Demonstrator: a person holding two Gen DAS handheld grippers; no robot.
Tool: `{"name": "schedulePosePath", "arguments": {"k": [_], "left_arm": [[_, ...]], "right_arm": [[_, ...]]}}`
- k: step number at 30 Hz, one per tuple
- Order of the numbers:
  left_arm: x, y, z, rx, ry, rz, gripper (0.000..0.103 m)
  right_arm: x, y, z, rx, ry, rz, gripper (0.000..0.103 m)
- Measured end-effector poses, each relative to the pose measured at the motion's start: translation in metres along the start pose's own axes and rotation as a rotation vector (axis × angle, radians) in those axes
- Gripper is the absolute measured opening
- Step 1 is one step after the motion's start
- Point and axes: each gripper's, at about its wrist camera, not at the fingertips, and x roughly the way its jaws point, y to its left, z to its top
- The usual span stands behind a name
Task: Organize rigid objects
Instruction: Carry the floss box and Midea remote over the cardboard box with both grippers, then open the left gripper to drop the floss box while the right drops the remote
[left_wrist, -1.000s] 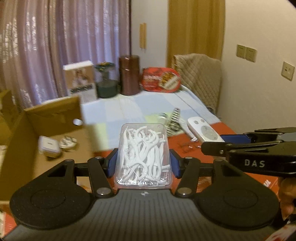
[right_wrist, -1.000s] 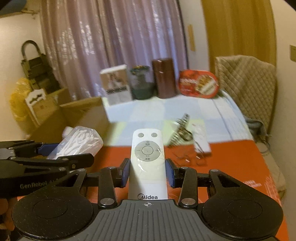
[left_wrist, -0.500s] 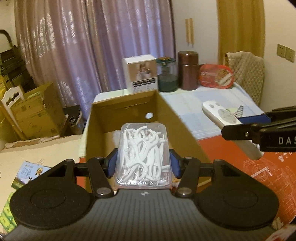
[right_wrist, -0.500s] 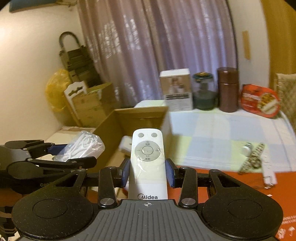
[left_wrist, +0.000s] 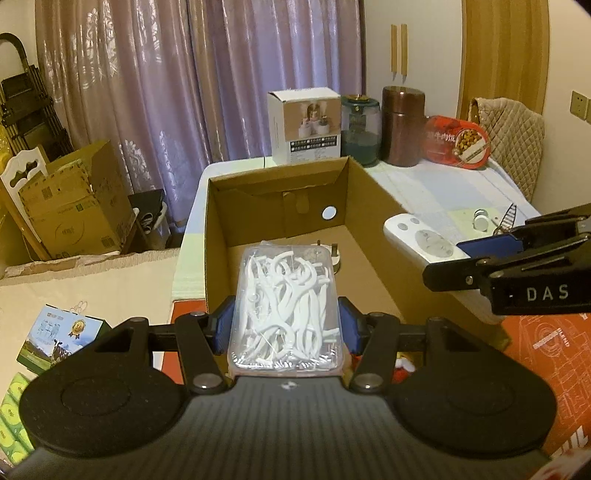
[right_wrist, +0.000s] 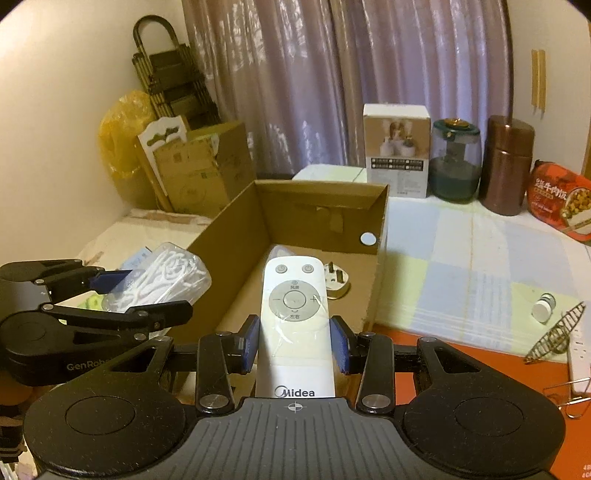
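Observation:
My left gripper (left_wrist: 284, 323) is shut on a clear plastic box of white floss picks (left_wrist: 286, 310), held over the near end of an open cardboard box (left_wrist: 373, 206). My right gripper (right_wrist: 293, 341) is shut on a white Midea remote control (right_wrist: 293, 317), which hangs over the same cardboard box (right_wrist: 236, 229). In the left wrist view the remote (left_wrist: 421, 236) and the right gripper (left_wrist: 517, 254) come in from the right above the box's wall. The right wrist view shows the left gripper (right_wrist: 144, 291) with the floss box (right_wrist: 162, 277) at the left. A small plug adapter (right_wrist: 334, 282) lies on the box floor.
A white carton (left_wrist: 304, 125), a green jar (left_wrist: 360, 129), a brown canister (left_wrist: 402, 125) and a red tin (left_wrist: 458, 142) stand at the table's back. A small bottle (right_wrist: 543, 306), a metal clip (right_wrist: 557, 332) and a power strip (right_wrist: 580, 354) lie at right. Cardboard cartons (left_wrist: 70, 206) stand on the floor at left.
Both grippers have swung left, from over the red mat and table to over the open cardboard box. Each still grips its object.

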Motion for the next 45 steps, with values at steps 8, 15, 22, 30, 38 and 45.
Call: {"name": "schedulePosePath", "arguments": {"k": [8, 15, 22, 30, 38, 45], "left_arm": [[0.021, 0.004, 0.000, 0.018, 0.016, -0.005, 0.052], [0.038, 0.003, 0.001, 0.030, 0.028, -0.007, 0.052], [0.046, 0.003, 0.004, 0.023, -0.003, 0.022, 0.065], [0.030, 0.014, 0.009, -0.022, -0.040, 0.042, 0.064], [0.023, 0.012, 0.008, -0.018, -0.038, 0.039, 0.064], [0.022, 0.010, 0.006, -0.015, -0.035, 0.031, 0.064]], "right_arm": [[0.020, -0.007, -0.002, -0.002, 0.017, -0.014, 0.037], [0.029, -0.011, -0.001, 0.002, 0.014, -0.022, 0.037], [0.035, -0.015, -0.002, 0.013, 0.018, -0.022, 0.037], [0.033, -0.016, -0.002, 0.017, 0.015, -0.019, 0.037], [0.029, -0.011, -0.001, 0.012, 0.009, -0.014, 0.037], [0.028, -0.011, 0.000, 0.013, 0.006, -0.018, 0.037]]}}
